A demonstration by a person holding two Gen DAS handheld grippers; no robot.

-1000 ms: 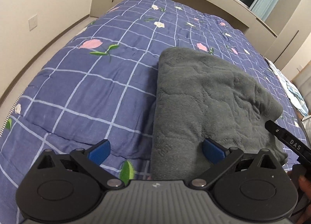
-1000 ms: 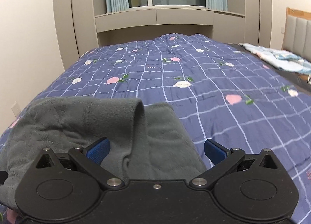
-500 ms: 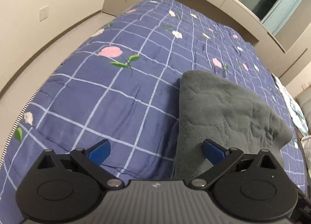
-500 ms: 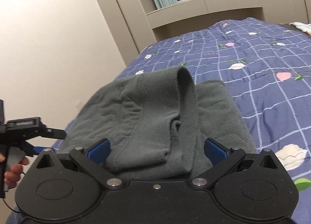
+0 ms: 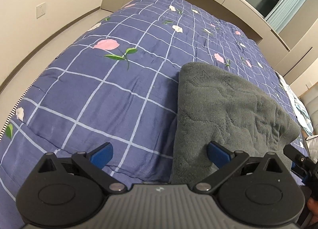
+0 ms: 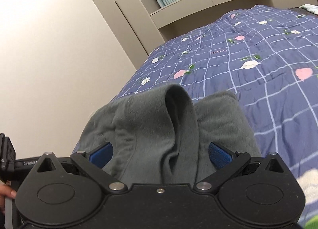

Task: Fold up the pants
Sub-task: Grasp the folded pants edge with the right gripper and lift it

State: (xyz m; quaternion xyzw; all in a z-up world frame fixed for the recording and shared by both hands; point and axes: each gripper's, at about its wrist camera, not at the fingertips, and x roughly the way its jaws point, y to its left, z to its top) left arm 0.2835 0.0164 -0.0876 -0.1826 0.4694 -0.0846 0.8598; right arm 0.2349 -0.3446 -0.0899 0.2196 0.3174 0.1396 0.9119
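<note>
The grey fleece pants point(image 5: 228, 113) lie folded in a thick stack near the bed's near edge. My left gripper point(image 5: 160, 152) hangs open above the quilt, its right finger over the stack's left edge and nothing between the pads. In the right wrist view the same pants point(image 6: 159, 121) show a raised fold running down the middle. My right gripper point(image 6: 160, 152) is open just above the stack, its blue pads either side of that fold, holding nothing. The right gripper's tip point(image 5: 298, 159) shows at the left wrist view's right edge.
A blue checked quilt with flowers point(image 5: 111, 97) covers the bed. A beige wall point(image 6: 49, 59) and cabinets stand left of it, with a window ledge beyond. Light blue cloth point(image 5: 302, 109) lies at the bed's far right. A hand point(image 6: 6, 193) holds the left gripper.
Both grippers have drawn back and swung left, staying open. The pants stack lies as before, shifted right in the left wrist view. The right view now takes in more wall.
</note>
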